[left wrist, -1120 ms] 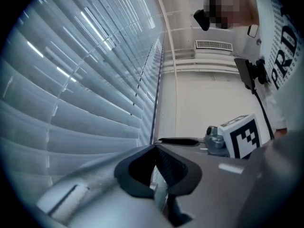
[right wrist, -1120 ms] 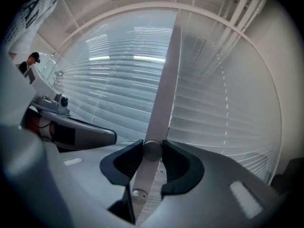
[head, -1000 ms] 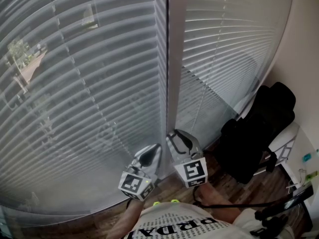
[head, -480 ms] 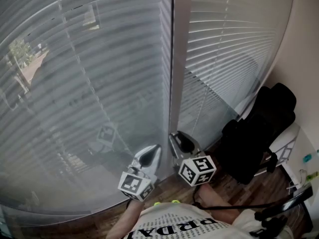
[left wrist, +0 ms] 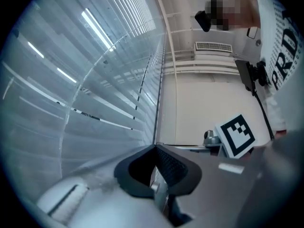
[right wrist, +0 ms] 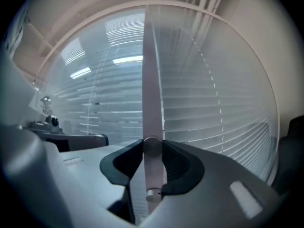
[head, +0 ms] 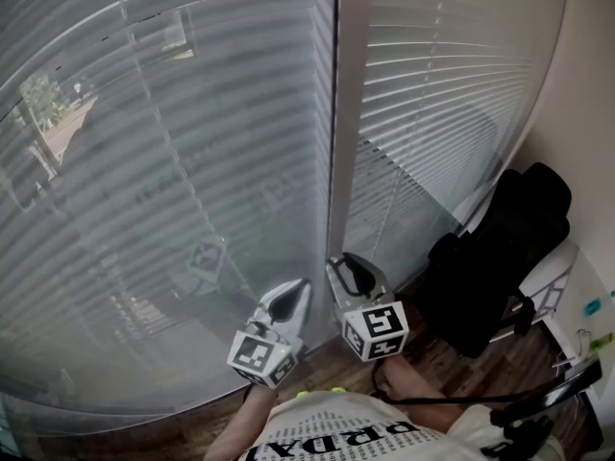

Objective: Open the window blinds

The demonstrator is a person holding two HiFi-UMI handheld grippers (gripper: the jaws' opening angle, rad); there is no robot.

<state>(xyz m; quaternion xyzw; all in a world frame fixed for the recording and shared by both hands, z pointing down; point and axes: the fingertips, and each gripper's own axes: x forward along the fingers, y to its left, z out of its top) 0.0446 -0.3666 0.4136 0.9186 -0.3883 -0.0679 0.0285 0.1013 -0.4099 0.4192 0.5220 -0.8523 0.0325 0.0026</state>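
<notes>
Hanging straight down between the left window blinds (head: pixel 163 181) and the right window blinds (head: pixel 452 75), the tilt wand (head: pixel 348 113) has its lower end clamped in the right tongs (head: pixel 338 262), with a pad pressing on each side. Just to their left, the left tongs (head: pixel 300 288) point at the left slats, jaws together and empty. A black bag (head: pixel 500 248) sits at the right on the wooden floor (head: pixel 452 353).

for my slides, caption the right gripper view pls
Jaws of the right gripper closed on the tilt wand, window blinds behind.
</notes>
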